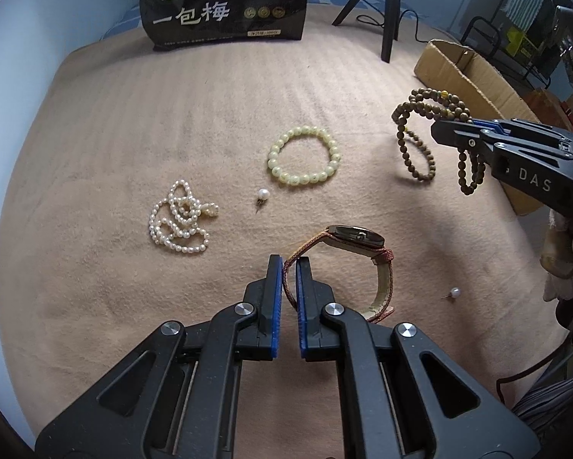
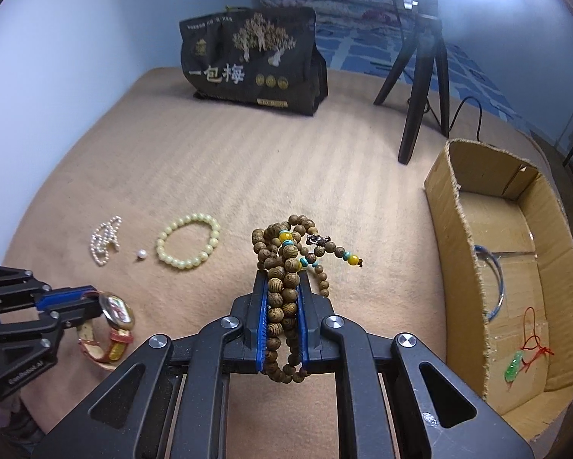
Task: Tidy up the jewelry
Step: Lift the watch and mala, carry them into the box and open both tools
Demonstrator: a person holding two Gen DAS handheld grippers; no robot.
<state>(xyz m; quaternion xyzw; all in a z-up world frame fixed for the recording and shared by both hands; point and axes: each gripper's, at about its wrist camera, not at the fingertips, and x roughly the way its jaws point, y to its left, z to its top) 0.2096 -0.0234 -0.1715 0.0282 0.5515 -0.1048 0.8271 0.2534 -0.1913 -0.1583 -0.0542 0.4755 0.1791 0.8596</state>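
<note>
My left gripper (image 1: 289, 264) is shut on the reddish strap of a wristwatch (image 1: 357, 238), which hangs just above the tan blanket; from the right wrist view the same watch (image 2: 114, 311) sits in that gripper (image 2: 89, 298) at lower left. My right gripper (image 2: 282, 279) is shut on a string of brown wooden beads (image 2: 284, 264), whose loops dangle off the blanket (image 1: 416, 141). Lying on the blanket are a pale yellow bead bracelet (image 1: 304, 156), a white pearl necklace (image 1: 179, 220) and two loose pearl earrings (image 1: 262, 194) (image 1: 454, 291).
An open cardboard box (image 2: 458, 237) stands at the right, holding a blue bangle (image 2: 494, 279) and a green pendant on red cord (image 2: 515, 367). A black printed bag (image 2: 252, 61) and a black tripod (image 2: 424, 76) stand at the back of the blanket.
</note>
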